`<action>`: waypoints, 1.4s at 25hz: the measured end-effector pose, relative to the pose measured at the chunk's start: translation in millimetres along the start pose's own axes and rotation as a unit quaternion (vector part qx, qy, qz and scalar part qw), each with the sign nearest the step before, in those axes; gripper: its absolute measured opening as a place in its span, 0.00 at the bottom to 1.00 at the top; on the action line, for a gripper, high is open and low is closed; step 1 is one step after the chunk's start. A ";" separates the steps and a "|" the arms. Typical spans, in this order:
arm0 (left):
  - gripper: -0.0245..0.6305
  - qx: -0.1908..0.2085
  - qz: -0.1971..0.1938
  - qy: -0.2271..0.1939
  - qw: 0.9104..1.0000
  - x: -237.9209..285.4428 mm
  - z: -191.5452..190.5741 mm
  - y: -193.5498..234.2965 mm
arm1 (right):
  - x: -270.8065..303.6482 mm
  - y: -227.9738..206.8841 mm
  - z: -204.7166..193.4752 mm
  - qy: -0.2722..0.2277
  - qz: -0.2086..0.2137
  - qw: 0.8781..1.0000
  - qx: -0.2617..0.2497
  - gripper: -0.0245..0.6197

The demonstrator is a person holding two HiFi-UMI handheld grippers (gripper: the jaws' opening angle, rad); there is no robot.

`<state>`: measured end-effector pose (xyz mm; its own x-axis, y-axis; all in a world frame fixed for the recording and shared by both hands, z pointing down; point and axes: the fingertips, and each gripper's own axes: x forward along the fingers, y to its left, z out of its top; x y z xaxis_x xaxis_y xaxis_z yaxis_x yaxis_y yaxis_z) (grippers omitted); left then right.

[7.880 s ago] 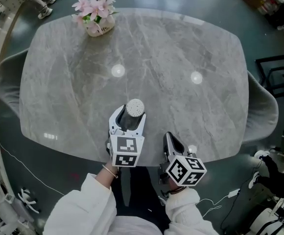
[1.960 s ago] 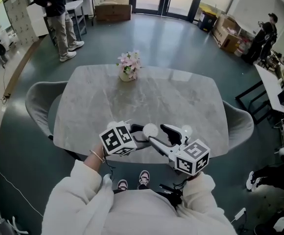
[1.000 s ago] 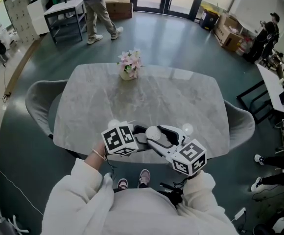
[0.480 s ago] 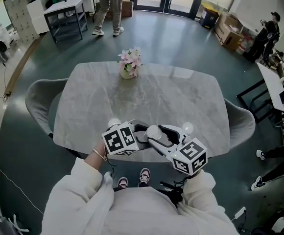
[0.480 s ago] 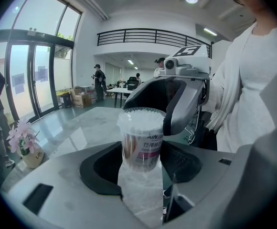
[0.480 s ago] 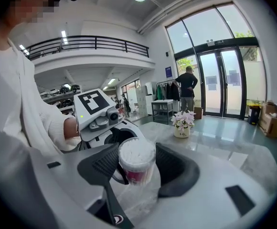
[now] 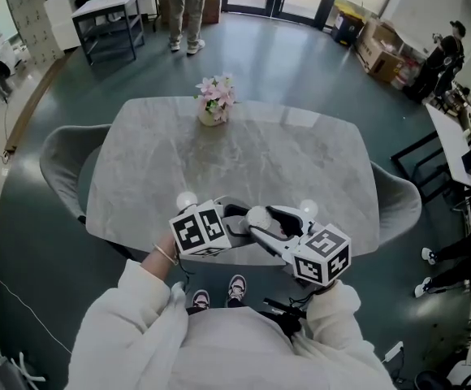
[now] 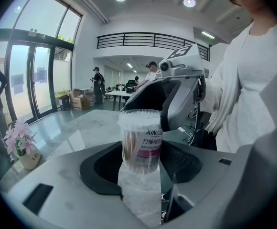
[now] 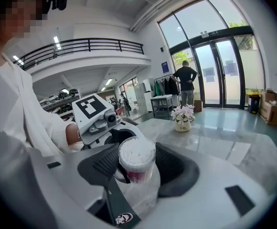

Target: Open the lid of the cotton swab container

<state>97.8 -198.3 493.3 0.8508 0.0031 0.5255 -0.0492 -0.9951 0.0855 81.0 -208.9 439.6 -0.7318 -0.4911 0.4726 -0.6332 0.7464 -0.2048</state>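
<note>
Container's off the table [image 7: 300, 161] here. The person has the cotton swab container [image 8: 139, 144] up in the air over the near edge, between the two tools, well apart from the flower vase [image 7: 213, 104] at the far end.

The left gripper [image 8: 139, 166] has its jaws clamped on the lower part of the clear tub, with the label and swab sticks showing above them. The right gripper [image 9: 137, 163] comes in from the opposite side, and its ribbed pads look pressed on either side of the lid [image 9: 136, 152], so it's gripping the cap end. The white swab tips show through the top. The lid looks seated on the rim, so nothing's open yet as far as the views show.

Judging by that, the step in hand is the actual pull-off. To do it well:

- The left side should just anchor the tub and not move.
- The right side does the work, drawing the cap straight off along the tub's axis, maybe with a small rock or twist to break the snap fit.
- Go easy on squeeze. The thin plastic probably flexes, and crushing the rim would likely lock the cap tighter.
- The lid end seems to point toward the right gripper rather than straight up. Tipping it upward first would keep the swabs from sliding out once it pops.
</note>
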 end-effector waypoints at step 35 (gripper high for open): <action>0.41 0.011 -0.019 0.011 1.000 10.9 -11.5 -21.9 | -20.0 -6.1 31.2 -0.059 -0.047 0.997 -0.010 0.49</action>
<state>102.1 -175.3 506.9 0.8399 0.0423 0.5410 -0.0056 -0.9962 0.0867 91.7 -217.7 404.7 -0.6951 -0.6080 0.3836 -0.6958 0.7033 -0.1460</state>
